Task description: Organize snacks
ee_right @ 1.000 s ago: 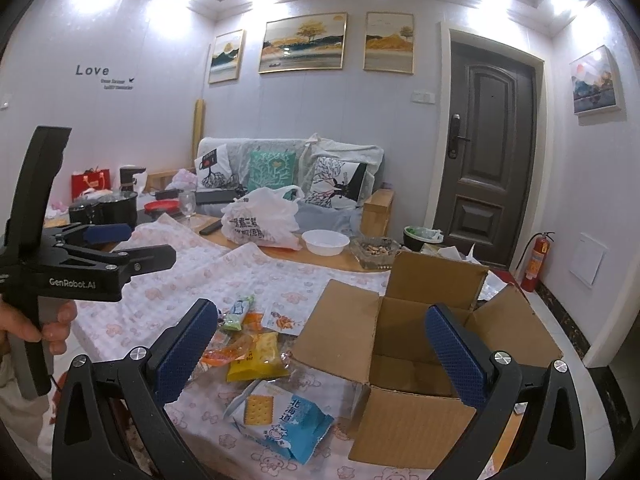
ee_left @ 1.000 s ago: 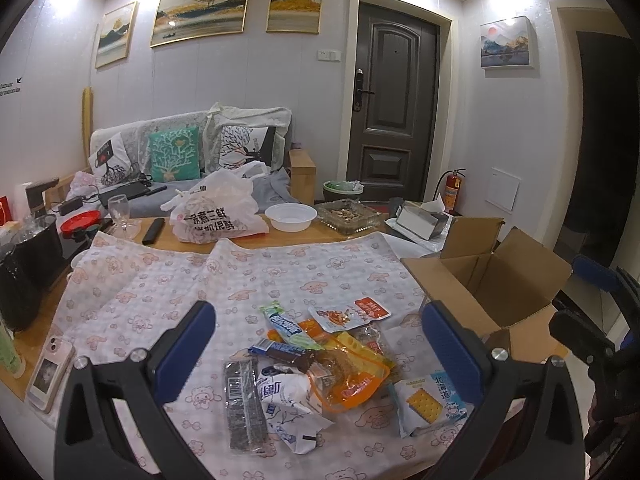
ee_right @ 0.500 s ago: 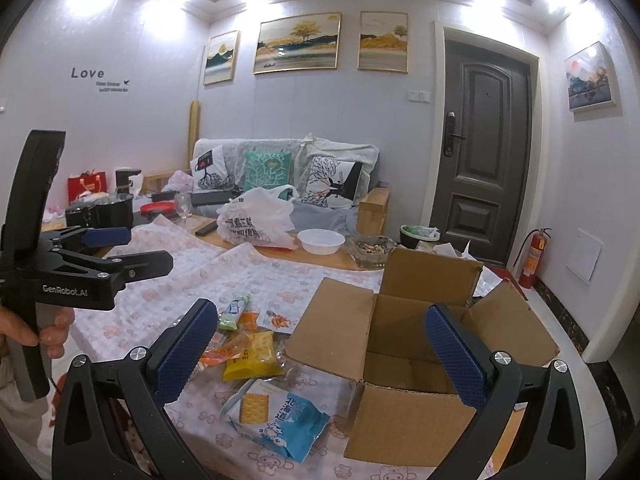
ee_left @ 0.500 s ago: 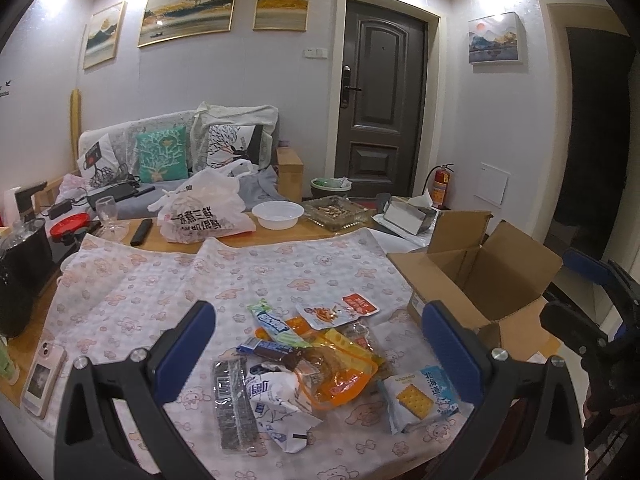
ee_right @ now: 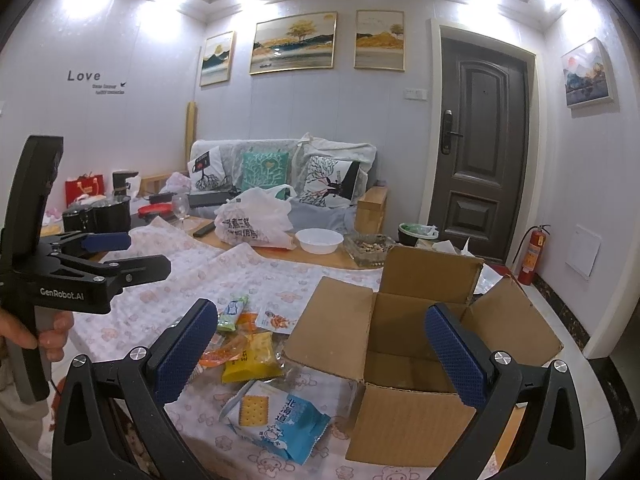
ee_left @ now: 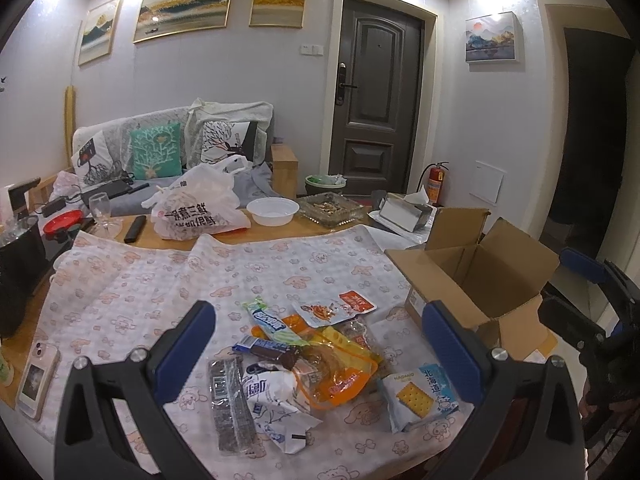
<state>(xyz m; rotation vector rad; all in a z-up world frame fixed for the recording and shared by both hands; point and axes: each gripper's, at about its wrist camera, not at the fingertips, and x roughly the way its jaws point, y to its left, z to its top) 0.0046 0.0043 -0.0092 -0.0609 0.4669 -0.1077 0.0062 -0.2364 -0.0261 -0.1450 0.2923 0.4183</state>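
While you hold both grippers above the desk (ee_left: 120,280), left gripper (ee_left: 316,344) and right gripper (ee_right: 320,348) have fingers spread wide, grasping nothing. Nearest lies the blue cracker packet (ee_right: 276,416), then the snack pile (ee_left: 312,352); the open cardboard box (ee_right: 420,344) stands just beside them.

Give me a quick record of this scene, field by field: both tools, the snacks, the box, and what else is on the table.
left tool: open, empty, above the snack pile
right tool: open, empty, facing the box
snack pile: loose packets on the patterned cloth
cracker packet: blue, lying next to the box
cardboard box: flaps open, no snacks visible inside
phone: at the cloth's left edge
far end of table: white plastic bag, white bowl, wine glass
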